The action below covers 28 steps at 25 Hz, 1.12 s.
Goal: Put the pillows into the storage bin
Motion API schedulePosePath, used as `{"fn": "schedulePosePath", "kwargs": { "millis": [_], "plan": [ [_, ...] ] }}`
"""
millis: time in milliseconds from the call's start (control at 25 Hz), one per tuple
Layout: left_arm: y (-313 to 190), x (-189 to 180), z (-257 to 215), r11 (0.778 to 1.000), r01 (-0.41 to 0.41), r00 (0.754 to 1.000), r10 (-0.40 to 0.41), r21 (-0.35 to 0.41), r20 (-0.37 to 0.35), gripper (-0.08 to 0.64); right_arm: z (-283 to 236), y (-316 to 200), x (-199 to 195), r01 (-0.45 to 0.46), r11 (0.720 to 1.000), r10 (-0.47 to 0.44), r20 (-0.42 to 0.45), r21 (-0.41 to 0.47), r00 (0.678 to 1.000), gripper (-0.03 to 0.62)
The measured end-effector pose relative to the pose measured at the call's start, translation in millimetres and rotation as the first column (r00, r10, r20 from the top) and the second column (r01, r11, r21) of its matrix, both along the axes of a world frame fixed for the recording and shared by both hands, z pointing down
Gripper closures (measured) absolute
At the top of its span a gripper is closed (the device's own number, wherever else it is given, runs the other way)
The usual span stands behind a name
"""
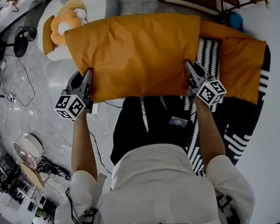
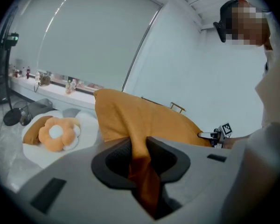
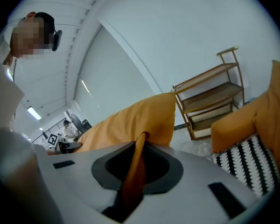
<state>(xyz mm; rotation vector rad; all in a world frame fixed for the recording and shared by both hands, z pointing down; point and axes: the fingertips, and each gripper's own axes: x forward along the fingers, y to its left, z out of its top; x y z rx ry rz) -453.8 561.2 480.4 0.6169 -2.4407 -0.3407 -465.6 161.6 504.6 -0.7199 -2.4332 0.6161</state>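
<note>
Floor [image 1: 32,92]: grey stone; flower cushion [image 1: 63,22] at 10 o'clock.
Left claw [image 1: 87,76]: pinched on the pillow's 8 o'clock corner.
Pillow [image 1: 135,50]: airborne at 12 o'clock; likely light, soft, saggy, so gripping the cover at both corners suits it.
Right claw [image 1: 190,69]: pinched on its 4 o'clock corner.

left claw [image 1: 89,73] clamped, right claw [image 1: 190,67] clamped, both pointing forward

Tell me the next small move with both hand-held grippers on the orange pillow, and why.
Probably lower the orange pillow toward the black bin showing beneath its near edge. The left hand-held gripper and right hand-held gripper each pinch a near corner, and the pillow is spread above the bin, not in it.
</note>
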Motion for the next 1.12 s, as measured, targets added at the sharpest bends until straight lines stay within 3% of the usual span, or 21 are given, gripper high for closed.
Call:
{"fn": "schedulePosePath", "kwargs": {
  "millis": [280, 720, 1120],
  "plan": [
    [1, -3, 113, 0.999, -0.021, 0.984, 0.028, 0.04, -0.174, 0.462, 94, 2, 14, -0.038, 0.999, 0.043, -0.143, 0.038, 0.989, 0.529],
    [-3, -5, 264, 0.998, -0.055, 0.941, 0.061, 0.029, -0.332, 0.462, 220, -1, 21, -0.048, 0.996, 0.066, -0.248, 0.077, 0.966, 0.531],
    [-9, -22, 337, 0.995, -0.096, 0.92, 0.095, 0.015, -0.38, 0.462, 294, -6, 25, -0.091, 0.991, 0.114, -0.286, 0.093, 0.951, 0.531]
  ]
}}
